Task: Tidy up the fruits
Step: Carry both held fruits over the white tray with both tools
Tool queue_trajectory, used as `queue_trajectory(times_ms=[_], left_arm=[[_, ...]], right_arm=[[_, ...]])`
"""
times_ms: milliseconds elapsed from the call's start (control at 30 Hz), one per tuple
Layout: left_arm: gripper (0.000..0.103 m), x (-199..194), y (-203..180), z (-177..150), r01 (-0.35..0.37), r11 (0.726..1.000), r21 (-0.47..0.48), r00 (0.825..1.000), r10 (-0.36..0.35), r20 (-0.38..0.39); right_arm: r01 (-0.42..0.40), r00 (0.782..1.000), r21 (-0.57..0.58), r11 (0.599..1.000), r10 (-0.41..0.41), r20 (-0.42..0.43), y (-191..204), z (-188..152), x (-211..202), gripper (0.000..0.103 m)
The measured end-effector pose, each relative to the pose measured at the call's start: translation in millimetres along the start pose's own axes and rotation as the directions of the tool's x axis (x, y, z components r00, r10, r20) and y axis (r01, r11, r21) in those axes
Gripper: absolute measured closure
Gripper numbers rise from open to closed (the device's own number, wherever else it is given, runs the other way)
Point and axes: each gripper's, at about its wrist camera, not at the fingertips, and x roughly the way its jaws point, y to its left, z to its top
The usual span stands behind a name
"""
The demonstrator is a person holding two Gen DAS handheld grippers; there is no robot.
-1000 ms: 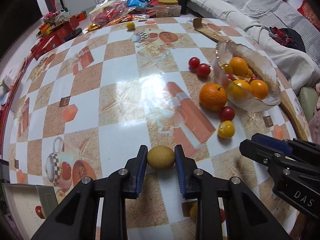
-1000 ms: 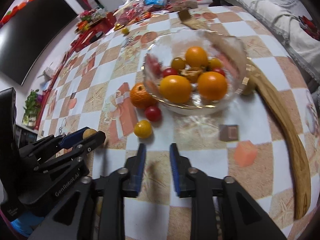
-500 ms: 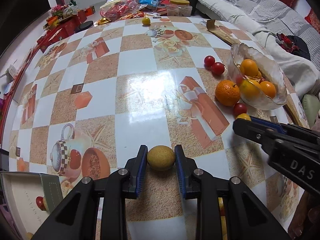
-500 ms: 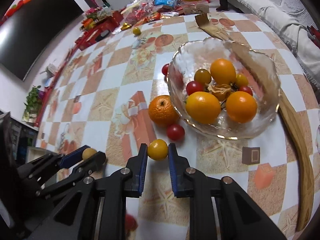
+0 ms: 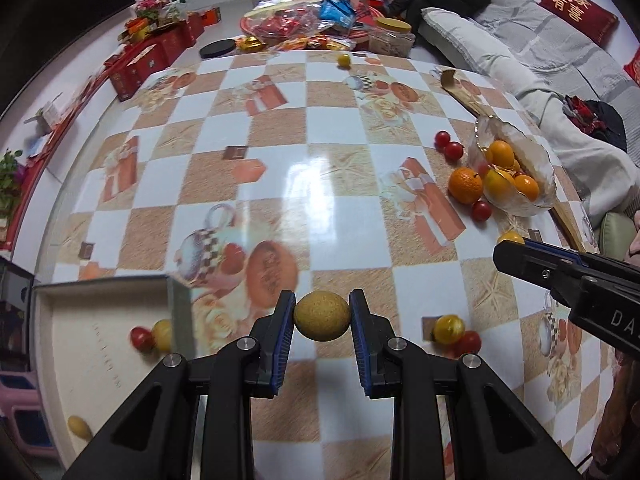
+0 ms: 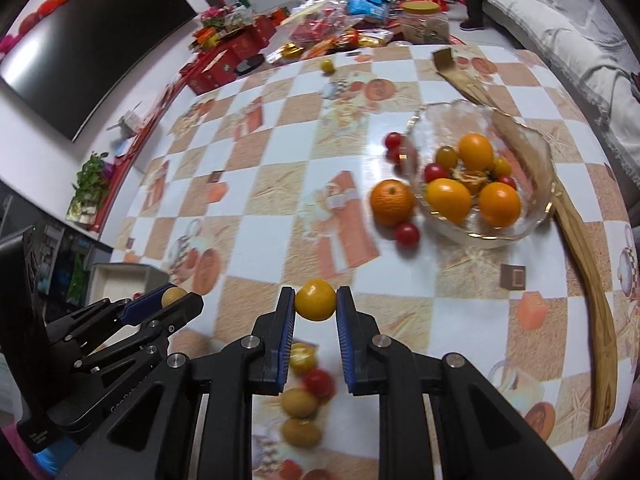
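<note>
Carrying a round, matte, tan-yellow fruit [image 5: 322, 317] between its blue-padded jaws, the left gripper [image 5: 322, 320] has swung away from the glass bowl: a second ago the left wrist view looked across the checkered tablecloth [image 5: 320, 184] at the bowl, and now a shallow cream tray [image 5: 80, 360] has slid into frame at lower left. A red cherry tomato [image 5: 141, 338] and a pale yellow fruit [image 5: 163, 334] already lie inside it against its grey wall. That reads as the drop-off drawing near, the rough-skinned fruit likely bound for the tray. The bowl [image 5: 540, 200] sits far right, with the dimpled orange [image 5: 465, 185] touching its side.

Over to the right wrist view, and here is the bigger change: the right gripper [image 6: 315, 304], which was closed on nothing a second ago, now pinches a smooth, glossy yellow tomato [image 6: 315, 300] lifted clear of the table, jaws narrow around it. Half a second ago that fruit was only just entering the gap. So both tools are loaded at once. The clear, ripple-edged glass bowl [image 6: 536, 224] holds shiny oranges and small tomatoes; a curved wooden board [image 6: 592, 320] runs beside it. Blurred loose fruits [image 6: 304, 400] lie on the table under the jaws, still to be sorted.
</note>
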Motion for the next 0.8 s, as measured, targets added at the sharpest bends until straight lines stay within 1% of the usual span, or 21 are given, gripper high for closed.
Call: queue_trajectory(times_ms=[167, 200, 333, 433, 567, 800], left_arm=[[0.074, -21.0, 28.4, -10.5, -0.030, 0.999, -0.037, 0.999, 0.030, 0.014], [0.074, -23.5, 32.9, -11.7, -0.027, 0.999, -0.038, 1.000, 0.027, 0.012], [0.074, -35.1, 58.5, -19.2, -0.049, 0.995, -0.082, 0.999, 0.051, 0.020], [0.074, -42.9, 82.7, -26.4, -0.077, 0.991, -0.110, 0.996, 0.080, 0.024], [0.074, -46.6, 115.7, -35.4, -0.122, 0.982, -0.144, 0.992, 0.125, 0.017], [0.074, -33.1, 169.7, -51.1, -0.199, 0.961, -0.194, 0.980, 0.195, -0.037]], right_arm=[[-0.019, 1.000, -0.053, 0.998, 0.018, -0.020, 33.8, -1.5, -2.6, 0.081], [-0.024, 0.999, -0.065, 0.998, 0.022, -0.024, 41.3, -1.8, -2.1, 0.081], [-0.047, 0.998, -0.103, 0.994, 0.042, -0.048, 71.0, -4.1, 3.4, 0.081], [-0.064, 0.996, -0.136, 0.989, 0.055, -0.065, 92.9, -6.4, 8.9, 0.081], [-0.091, 0.993, -0.177, 0.980, 0.076, -0.092, 123.5, -8.7, 19.5, 0.081], [-0.144, 0.982, -0.220, 0.965, 0.111, -0.153, 172.0, -10.9, 45.0, 0.081]])
